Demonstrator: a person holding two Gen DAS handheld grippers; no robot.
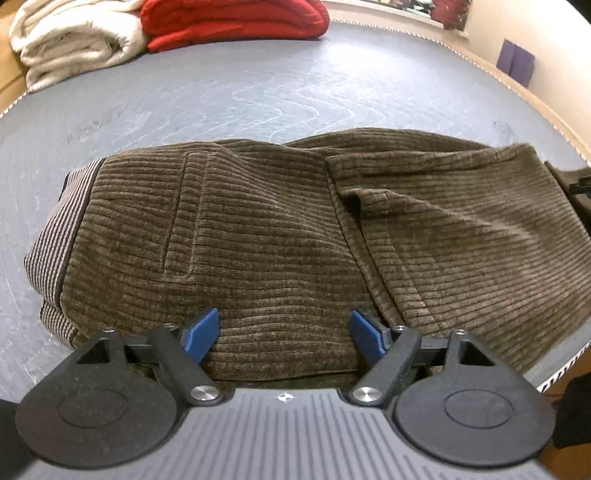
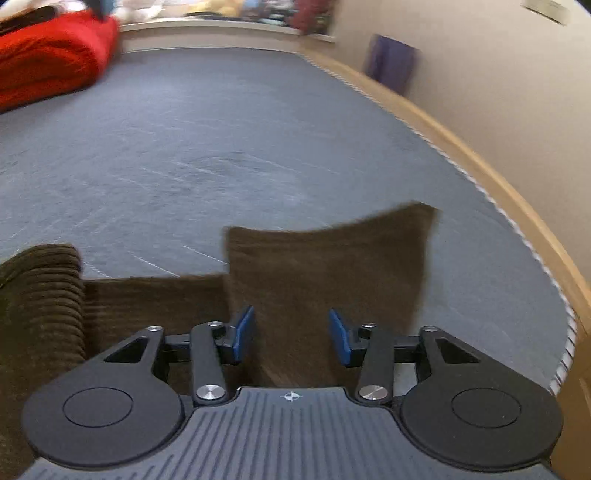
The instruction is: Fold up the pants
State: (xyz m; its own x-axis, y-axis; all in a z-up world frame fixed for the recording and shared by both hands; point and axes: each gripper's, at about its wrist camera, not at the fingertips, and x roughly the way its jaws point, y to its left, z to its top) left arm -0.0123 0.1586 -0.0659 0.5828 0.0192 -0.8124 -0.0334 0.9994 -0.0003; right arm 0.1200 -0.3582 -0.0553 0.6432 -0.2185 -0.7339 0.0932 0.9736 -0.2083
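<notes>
The pants point(image 1: 280, 236), brown corduroy, lie bunched on the grey counter point(image 1: 258, 99) near its front edge, running from left to right across the left wrist view. Their striped waistband point(image 1: 55, 236) is at the left end, with a pocket seam showing just right of it. A fold of one leg lies over the right half, its edge crossing the cloth at a slant.

The left tool point(image 1: 284, 334) sits low over the near edge of the pants, its blue fingers point(image 1: 201, 338) spread wide with cloth lying between them; whether the pads touch the fabric cannot be told.

In the right wrist view, which is blurred, the right tool point(image 2: 291, 336) is also spread, its blue fingers point(image 2: 242, 334) on either side of a flat piece of leg point(image 2: 328, 266) that reaches away from the camera toward the right edge of the counter point(image 2: 221, 147). The piece ends in a straight hem with a raised far right corner. To the left, a thicker ribbed roll of the pants point(image 2: 40, 295) lies at the frame's edge.

At the back left corner of the counter a folded red cloth point(image 1: 236, 20) lies beside a cream cloth point(image 1: 74, 40). A wooden rim point(image 2: 480, 162) runs along the counter's right edge, by a beige wall point(image 2: 498, 74) that bears a purple patch point(image 2: 391, 62).
</notes>
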